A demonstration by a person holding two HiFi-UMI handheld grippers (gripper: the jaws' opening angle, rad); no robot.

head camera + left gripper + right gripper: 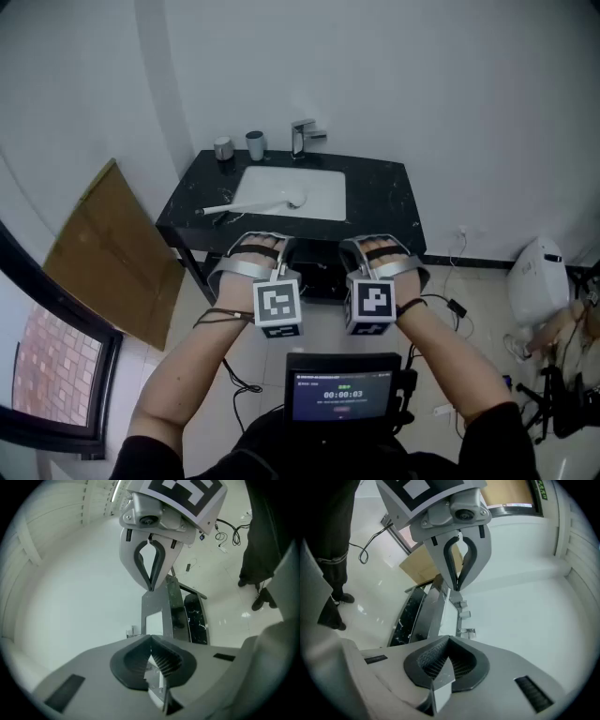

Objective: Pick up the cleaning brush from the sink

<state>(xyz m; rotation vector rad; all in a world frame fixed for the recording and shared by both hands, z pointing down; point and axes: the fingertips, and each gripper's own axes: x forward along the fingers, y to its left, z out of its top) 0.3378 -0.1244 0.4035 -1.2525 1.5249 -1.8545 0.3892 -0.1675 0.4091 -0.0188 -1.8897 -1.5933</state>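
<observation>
A black marble-patterned vanity counter (384, 202) stands against a white wall, with a white rectangular sink (319, 187) set into its top. The long-handled white cleaning brush (248, 205) lies at the near side of the sink. Its head rests inside the basin, and its thin handle runs leftward over the rim onto the black counter.

Behind the basin stands a chrome faucet (302, 138). To its left are a grey-blue cup (255, 145) and a smaller metallic cup (223, 149), side by side. A flat brown cardboard sheet (108, 253) leans against the wall to the left of the counter.

The person holds both grippers side by side in front of the counter's near edge, over the tiled floor. They point toward the sink and are well apart from the brush.

The left gripper (263, 246) has its jaws pressed together at the tips (151, 639), with nothing between the ribbed pads. The right gripper (377, 246) is likewise fully closed and empty (449, 639).

A small dark screen (342, 396) showing a timer sits below the person's forearms.
</observation>
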